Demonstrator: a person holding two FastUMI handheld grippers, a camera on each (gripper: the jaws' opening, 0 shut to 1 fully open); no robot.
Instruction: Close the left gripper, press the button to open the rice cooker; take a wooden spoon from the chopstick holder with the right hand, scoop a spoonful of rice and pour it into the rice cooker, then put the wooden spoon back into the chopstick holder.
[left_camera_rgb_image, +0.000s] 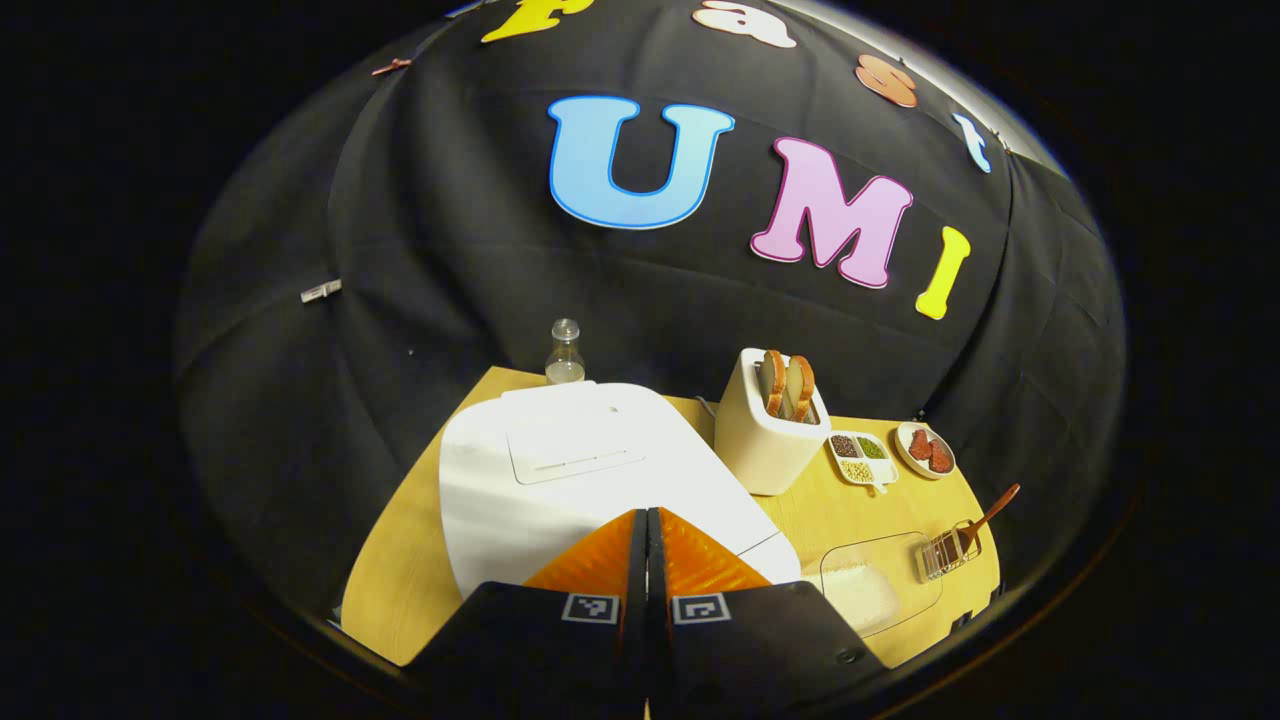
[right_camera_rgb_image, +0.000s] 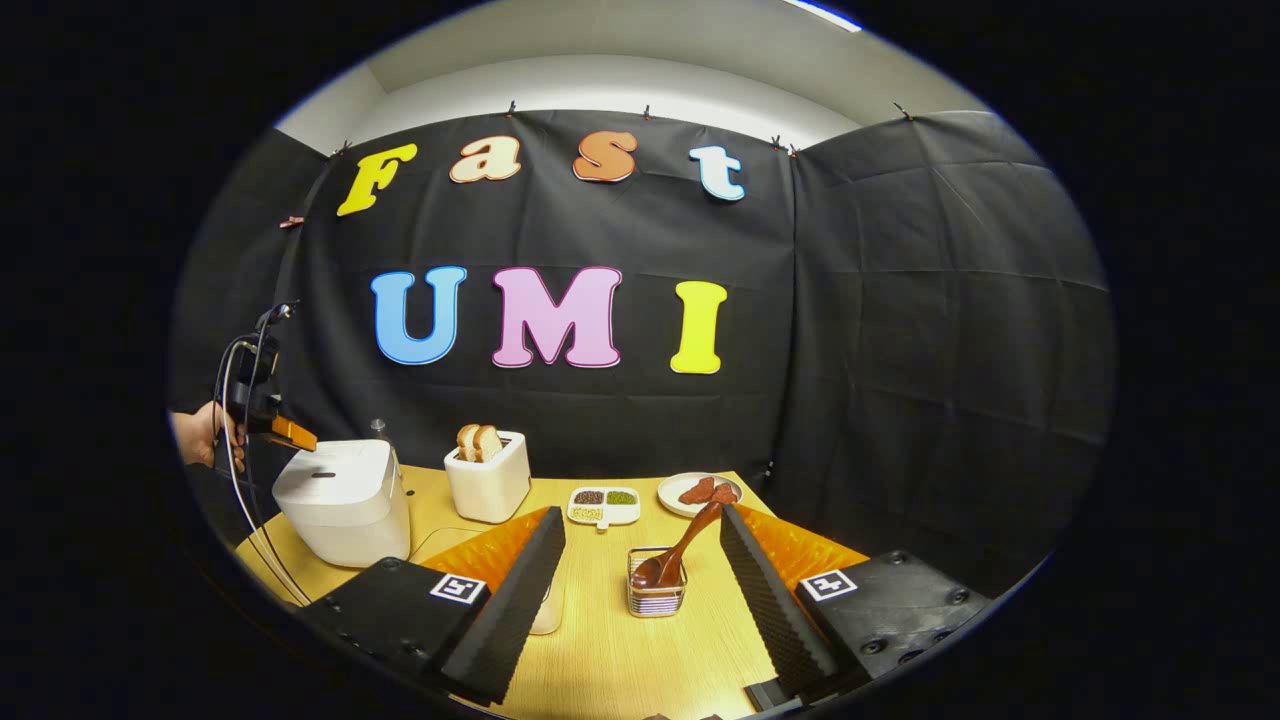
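Your left gripper (left_camera_rgb_image: 646, 520) has its two fingers pressed flat together with nothing between them, poised over the front of the closed white rounded plastic rice cooker (left_camera_rgb_image: 590, 475), which sits on the pale wooden table (left_camera_rgb_image: 400, 560). In the right gripper view you can see that same gripper (right_camera_rgb_image: 296, 434) at 9 o'clock, held by a hand (right_camera_rgb_image: 200, 435) just above the cooker's lid (right_camera_rgb_image: 335, 470). Your right gripper (right_camera_rgb_image: 642, 575) is spread wide and holds nothing; between its fingers, at 6 o'clock, stands the small wire chopstick holder (right_camera_rgb_image: 657, 592) with the brown wooden spoon (right_camera_rgb_image: 685, 545) leaning in it, handle tilted toward 1 o'clock. In the left gripper view, the clear plastic box of white rice (left_camera_rgb_image: 872, 590) lies at 4 o'clock, just beside the cooker. Behind, at 12 o'clock in the right gripper view, stand a white toaster with two bread slices (right_camera_rgb_image: 488, 475), a white divided dish of beans (right_camera_rgb_image: 604, 503) and a round plate (right_camera_rgb_image: 700, 492).
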